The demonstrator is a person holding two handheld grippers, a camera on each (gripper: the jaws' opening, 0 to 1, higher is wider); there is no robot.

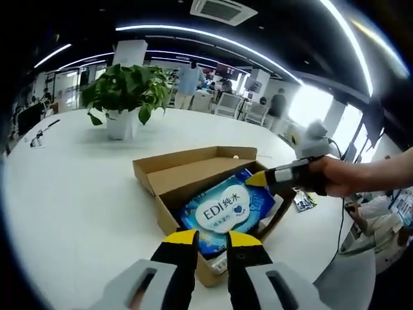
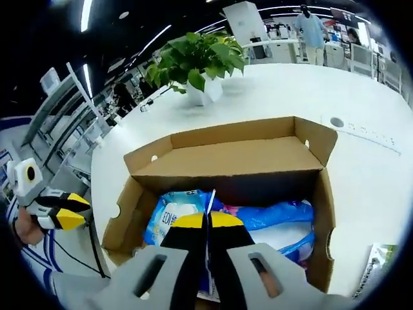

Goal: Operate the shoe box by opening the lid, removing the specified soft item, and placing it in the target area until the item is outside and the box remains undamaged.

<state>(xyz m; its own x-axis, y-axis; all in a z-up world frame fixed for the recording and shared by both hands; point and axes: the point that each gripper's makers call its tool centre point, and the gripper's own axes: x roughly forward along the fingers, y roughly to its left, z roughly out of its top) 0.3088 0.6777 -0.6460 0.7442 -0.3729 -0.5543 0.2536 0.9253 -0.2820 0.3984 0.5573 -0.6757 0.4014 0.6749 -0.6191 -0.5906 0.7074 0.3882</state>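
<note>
Surface: round white table [image 1: 71, 194], potted plant [image 1: 122, 97].
Box: brown cardboard shoe box [image 2: 226, 161], lid open.
Item: soft blue wipes pack [image 1: 226, 210], inside box.
Left gripper [image 1: 211, 237]: narrow gap, empty.
Right gripper [image 2: 206, 219]: pinching pack's edge.

Left hand-held gripper [image 1: 211, 240] points forward and down, its yellow-tipped jaws standing slightly apart with a narrow gap between them. Right hand-held gripper [image 2: 207, 220] has its yellow tips pressed together, pinching a thin edge of blue wrapper. In the left gripper view it reaches in from the right, gripped by a person's hand [image 1: 337, 176], forearm stretched out behind.
</note>
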